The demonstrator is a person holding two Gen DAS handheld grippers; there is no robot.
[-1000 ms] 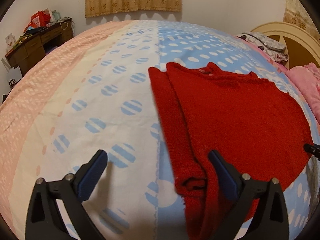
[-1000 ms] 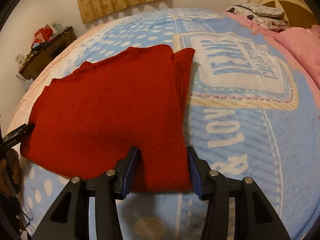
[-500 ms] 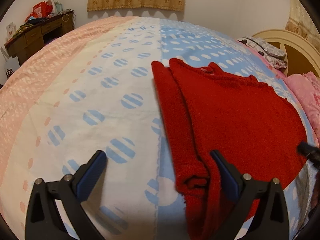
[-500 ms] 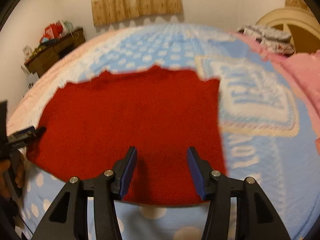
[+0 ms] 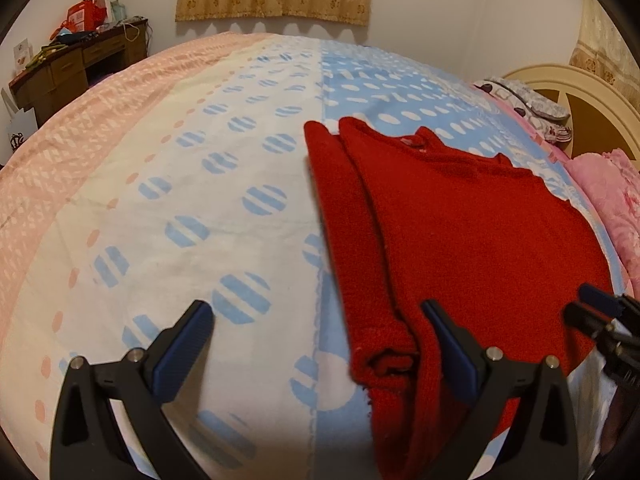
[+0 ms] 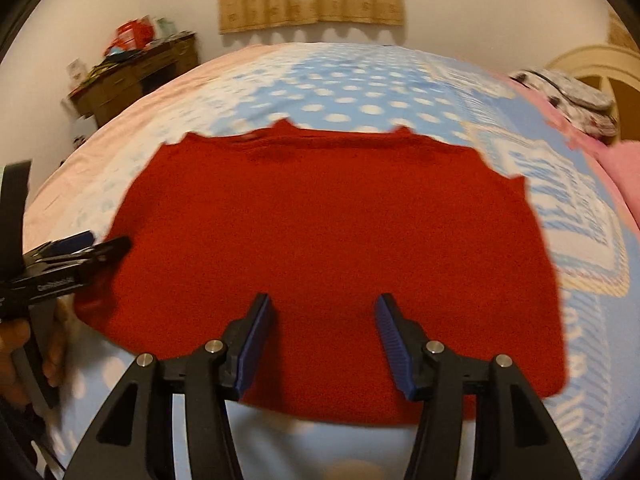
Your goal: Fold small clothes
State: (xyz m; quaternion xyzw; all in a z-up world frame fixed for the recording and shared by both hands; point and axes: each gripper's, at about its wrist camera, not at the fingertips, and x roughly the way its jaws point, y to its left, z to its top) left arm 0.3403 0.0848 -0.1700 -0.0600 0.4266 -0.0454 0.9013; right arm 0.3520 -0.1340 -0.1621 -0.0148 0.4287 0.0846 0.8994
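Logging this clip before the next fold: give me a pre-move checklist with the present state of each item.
1. Left gripper open, nothing held: ok.
2. Right gripper open, nothing held: ok.
3. Sweater lies flat on the bed: ok.
4. Left sleeve folded in along the body: ok.
5. Right sleeve folded in: cannot tell, that view is blurred.
6. Sleeve cuff between the left gripper's fingers, ready to pinch: ok.
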